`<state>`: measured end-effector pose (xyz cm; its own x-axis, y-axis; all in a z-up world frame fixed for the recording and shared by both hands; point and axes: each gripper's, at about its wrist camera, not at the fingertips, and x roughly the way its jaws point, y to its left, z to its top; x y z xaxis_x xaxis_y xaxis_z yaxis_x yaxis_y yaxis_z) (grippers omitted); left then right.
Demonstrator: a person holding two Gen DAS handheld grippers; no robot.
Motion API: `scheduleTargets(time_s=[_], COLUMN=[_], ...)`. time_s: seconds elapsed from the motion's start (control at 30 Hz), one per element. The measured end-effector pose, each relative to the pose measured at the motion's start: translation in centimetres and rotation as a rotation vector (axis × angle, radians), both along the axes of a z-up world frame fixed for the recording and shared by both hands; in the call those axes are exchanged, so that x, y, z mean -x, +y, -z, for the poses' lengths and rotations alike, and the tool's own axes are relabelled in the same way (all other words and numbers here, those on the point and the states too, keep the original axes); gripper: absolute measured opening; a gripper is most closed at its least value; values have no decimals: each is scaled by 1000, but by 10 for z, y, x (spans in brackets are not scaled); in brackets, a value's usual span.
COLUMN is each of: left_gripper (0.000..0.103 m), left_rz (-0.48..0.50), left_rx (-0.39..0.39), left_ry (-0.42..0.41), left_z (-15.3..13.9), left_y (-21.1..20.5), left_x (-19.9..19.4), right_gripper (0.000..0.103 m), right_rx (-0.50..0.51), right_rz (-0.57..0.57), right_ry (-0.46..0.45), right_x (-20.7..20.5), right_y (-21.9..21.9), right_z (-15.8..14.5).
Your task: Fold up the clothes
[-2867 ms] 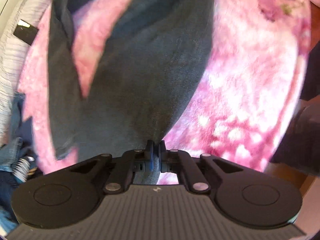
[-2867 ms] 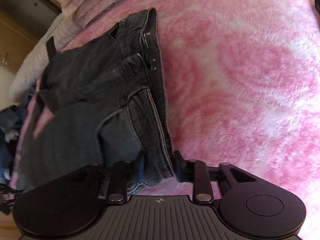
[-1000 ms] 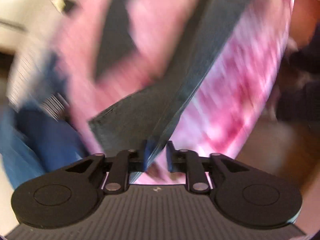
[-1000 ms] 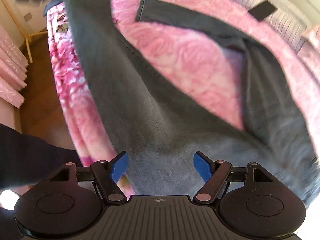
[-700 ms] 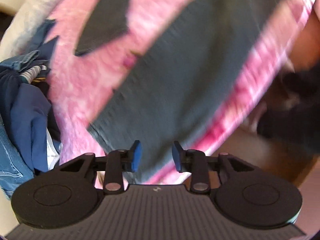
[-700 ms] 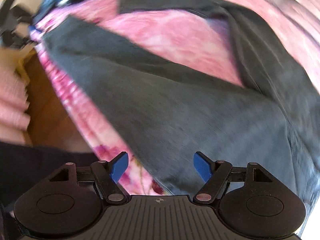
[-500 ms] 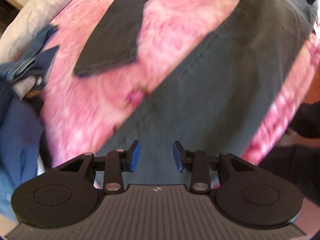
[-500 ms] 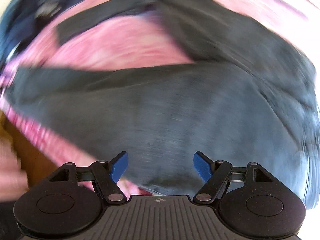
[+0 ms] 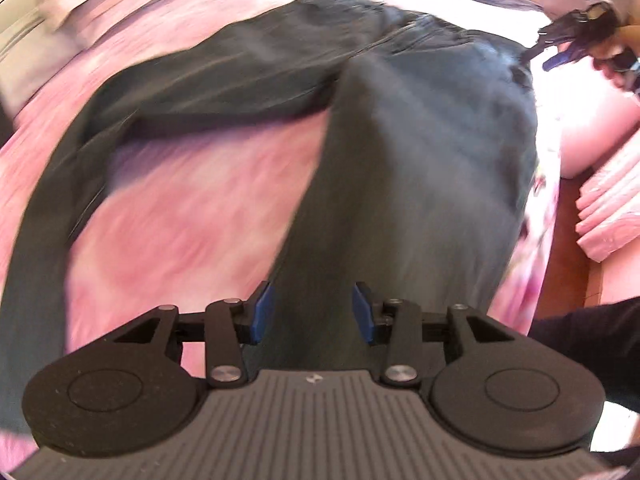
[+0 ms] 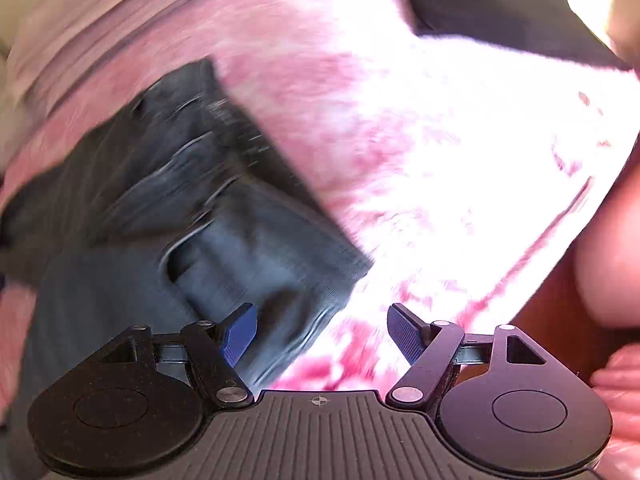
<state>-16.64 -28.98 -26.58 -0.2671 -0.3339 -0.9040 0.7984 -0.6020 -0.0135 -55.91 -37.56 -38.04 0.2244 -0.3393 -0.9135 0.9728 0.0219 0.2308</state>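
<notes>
The left tool (image 9: 313, 312) is matte black: 2 round discs flank a grey ribbed plate, with 2 silver screws on its linkage arms and blue pads (image 9: 262, 312). The right tool (image 10: 323, 334) matches it. A dark sleeve (image 9: 588, 344) shows beside the left tool.

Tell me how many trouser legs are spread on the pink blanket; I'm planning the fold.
2. One leg runs straight up from the open left gripper; the other leg curves off leftward. Both belong to the dark jeans.

Jeans (image 10: 168, 216) motion-blurred, seams smeared; lower leg cut off by left edge; blanket (image 10: 460, 160) overexposed, texture lost.
</notes>
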Motion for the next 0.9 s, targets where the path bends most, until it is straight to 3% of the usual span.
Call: scheduleTargets(time_s=[0.07,0.1,0.13,0.23,0.3,0.4,0.53,0.63,0.7,0.8,0.9], left_gripper=[39,38,38,35,36,37,37,37,37,39,43], left_rz=[30,47,64,81,79,86,127,150,139,133,154], left_rx=[-13,-19,-24,-36,-22,2,-47,-12,25,71,106], left_ry=[-21,-50,-78,-139,-135,-147,-203,-201,-167,-96,-22], left_z=[9,16,23,34,27,23,36,23,11,-1,-3], left_y=[-7,-10,-13,-16,-20,-28,-36,-41,-51,-77,-111], left_x=[26,38,48,66,75,90,112,123,132,157,192], right_gripper=[72,40,30,16,13,13,14,27,53,58,58], right_rx=[-15,-22,-29,-38,-28,4,-51,-82,-2,138,148], right_rz=[29,19,9,-31,-64,-81,-165,-177,-237,-336,-403], right_ry=[-98,-111,-124,-148,-151,-179,-119,-97,-59,-32,-104], right_x=[12,13,15,20,25,42,40,36,27,13,-6], right_y=[-13,-18,-24,-34,-35,-38,-44,-50,-49,-49,-64], right_z=[15,19,22,25,17,-8,9,8,-13,-44,-42])
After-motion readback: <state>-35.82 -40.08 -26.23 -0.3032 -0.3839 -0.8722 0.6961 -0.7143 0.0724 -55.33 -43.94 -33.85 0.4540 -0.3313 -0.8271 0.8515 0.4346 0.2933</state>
